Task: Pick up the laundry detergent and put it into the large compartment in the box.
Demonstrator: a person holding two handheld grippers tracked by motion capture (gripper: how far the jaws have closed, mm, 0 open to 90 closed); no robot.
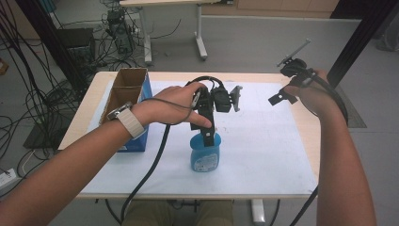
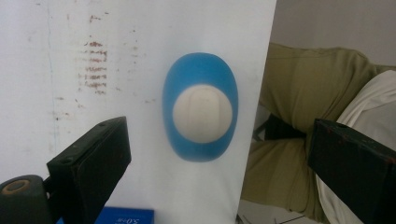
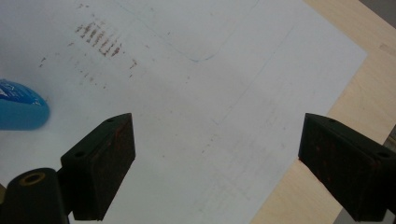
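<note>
A blue bottle [image 1: 205, 154] with a white cap stands upright on the white sheet [image 1: 263, 141], near the table's front middle. My left gripper [image 1: 208, 134] hangs directly above it and points straight down. In the left gripper view I look down on the bottle [image 2: 201, 114], its white cap ringed by the blue body. The left gripper [image 2: 219, 135] is open, with one jaw to each side of the bottle and not touching it. My right gripper [image 1: 288, 82] is raised over the table's far right. Open and holding nothing, the right gripper [image 3: 217, 135] faces the sheet, with the bottle [image 3: 21, 109] at its left edge.
An open cardboard box [image 1: 127, 94] with blue sides stands at the table's left, and its blue side [image 2: 123, 215] also appears below the left gripper. Reddish-brown smears [image 3: 105, 39] mark the sheet. The wooden table edge [image 3: 355, 88] lies right of the sheet. Cables hang off the front edge.
</note>
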